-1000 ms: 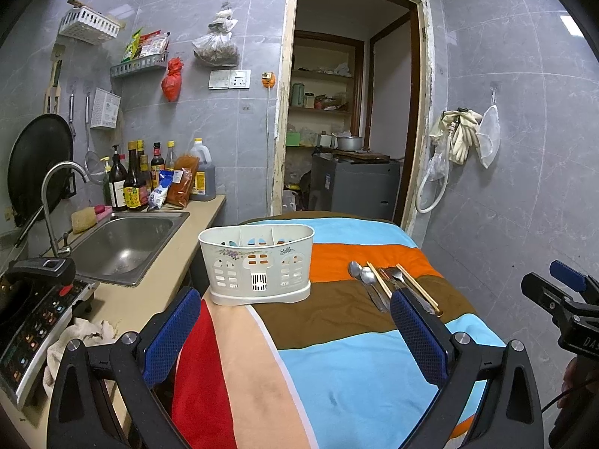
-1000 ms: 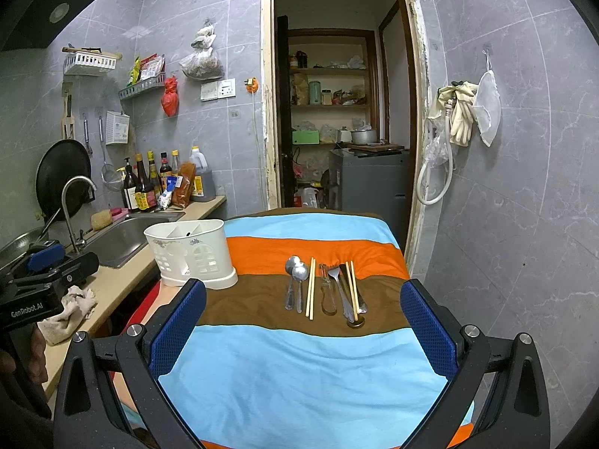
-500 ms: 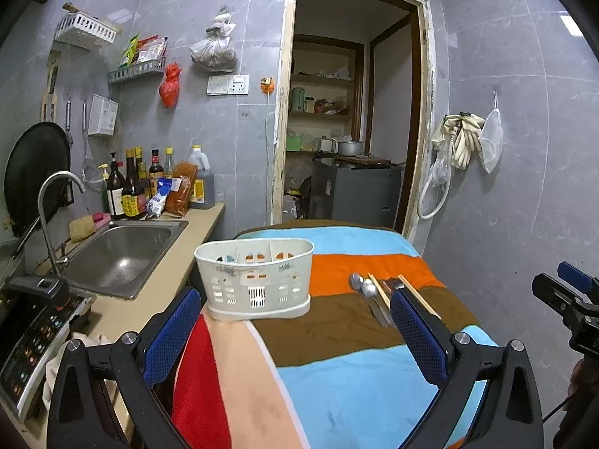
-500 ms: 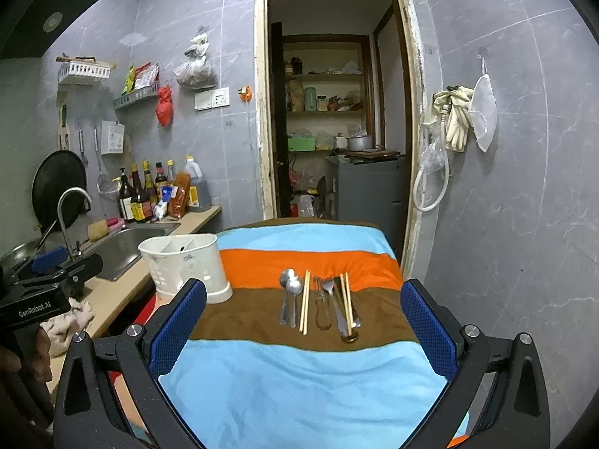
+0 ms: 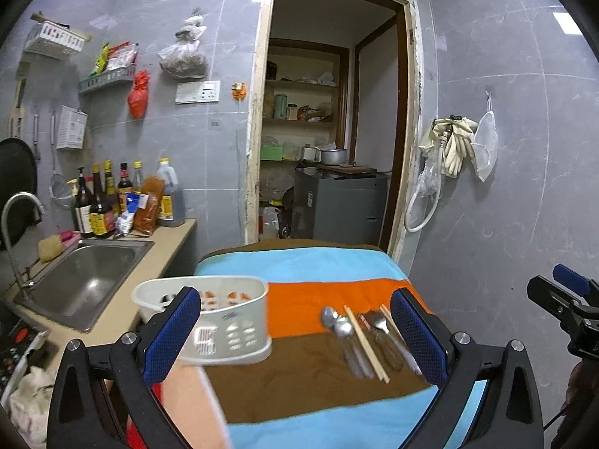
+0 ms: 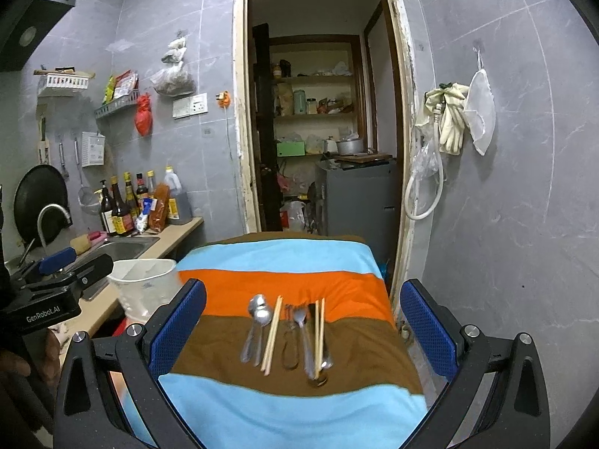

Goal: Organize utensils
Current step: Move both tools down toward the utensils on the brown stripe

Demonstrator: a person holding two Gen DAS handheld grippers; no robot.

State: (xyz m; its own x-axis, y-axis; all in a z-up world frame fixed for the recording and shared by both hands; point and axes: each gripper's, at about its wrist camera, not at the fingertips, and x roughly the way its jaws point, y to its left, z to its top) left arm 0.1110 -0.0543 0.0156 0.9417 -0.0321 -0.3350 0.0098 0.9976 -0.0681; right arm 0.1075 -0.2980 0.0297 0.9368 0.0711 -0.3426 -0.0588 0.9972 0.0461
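Both grippers hover w/ fingers spread wide, grasping nothing: the left gripper point(image 5: 295, 333) sits above the near left part of the striped cloth point(image 5: 329, 408), the right gripper point(image 6: 303, 325) over its middle. In the right wrist view the left unit appears at the left edge; in the left wrist view the right unit juts in at the right edge.

On the brown stripe, approx. centre of the table, lies the cutlery in a row, handles toward the cameras: two spoons point(image 6: 256, 327) side by side at left, one pair of chopsticks point(image 6: 272, 335) just beside them, then forks point(image 6: 299, 331), a second chopstick pair point(image 6: 319, 331) & another spoon point(image 6: 322, 372) w/ bowl toward the near edge. All lie flat, roughly parallel, apart from both grippers.

The white utensil caddy point(image 5: 224, 318) stands upright at the cloth's left edge, next to the counter, on the orange/brown stripes; left of the cutlery, not touching it. Contents unclear, image blurred.

Beyond, left: the steel sink point(image 5: 80, 280) in the counter point(image 5: 172, 243), faucet point(image 5: 15, 224) at its left side, sauce bottles point(image 5: 105, 202) along the back wall. Far end: open doorway point(image 6: 318, 131) to a pantry w/ shelves. Right wall: rubber gloves point(image 6: 449, 116) & a mesh bag point(image 6: 479, 108) on hooks.
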